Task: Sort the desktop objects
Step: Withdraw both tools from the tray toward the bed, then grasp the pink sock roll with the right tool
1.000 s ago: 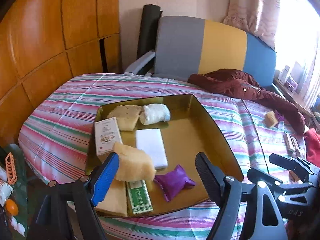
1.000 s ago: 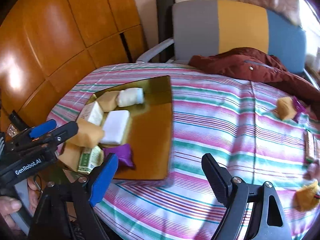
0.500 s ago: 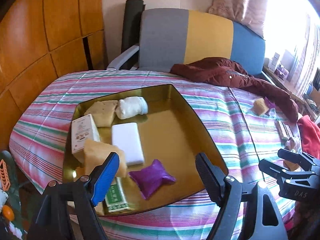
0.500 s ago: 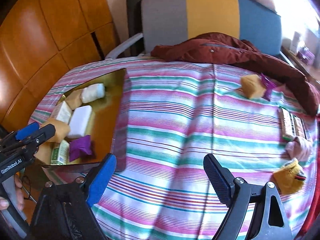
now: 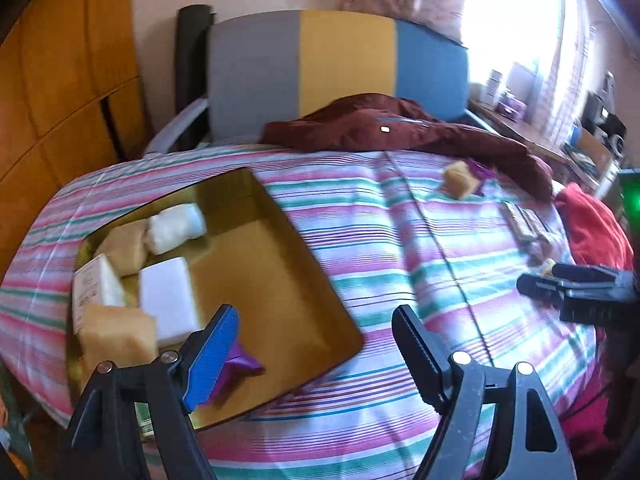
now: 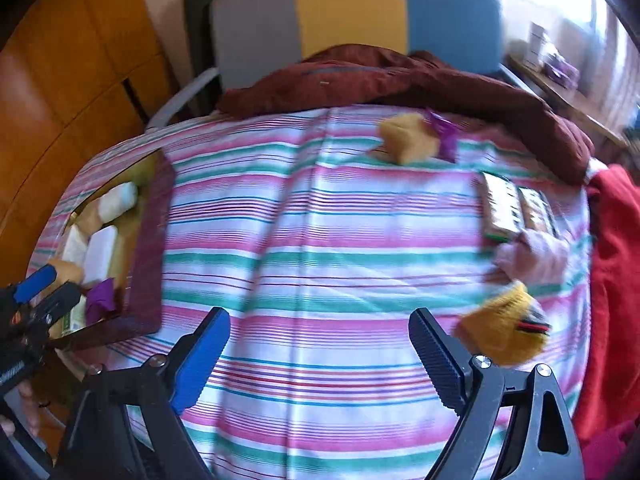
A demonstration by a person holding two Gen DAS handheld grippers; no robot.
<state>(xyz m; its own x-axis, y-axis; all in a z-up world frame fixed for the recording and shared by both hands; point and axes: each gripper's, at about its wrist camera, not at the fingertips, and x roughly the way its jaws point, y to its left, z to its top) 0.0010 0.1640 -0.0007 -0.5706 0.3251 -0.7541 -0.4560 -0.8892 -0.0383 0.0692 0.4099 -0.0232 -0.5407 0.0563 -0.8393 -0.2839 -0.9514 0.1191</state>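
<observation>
Striped cloth covers the tabletop (image 6: 320, 240), and both claws hang over it spread and empty: the left claw (image 5: 316, 344) over the near corner of the gold tray (image 5: 280, 280), the right claw (image 6: 320, 344), its jaws having just been opening, over bare cloth with nothing between them. Left of the left claw the tray holds a white block (image 5: 168, 300), a tan sponge (image 5: 116, 336), a white roll (image 5: 176, 224) and a purple pouch (image 5: 240, 364), while just right of the right claw lies a yellow knitted piece (image 6: 504, 328), with green-edged boxes (image 6: 504, 204) and another tan sponge (image 6: 408, 140) farther ahead.
</observation>
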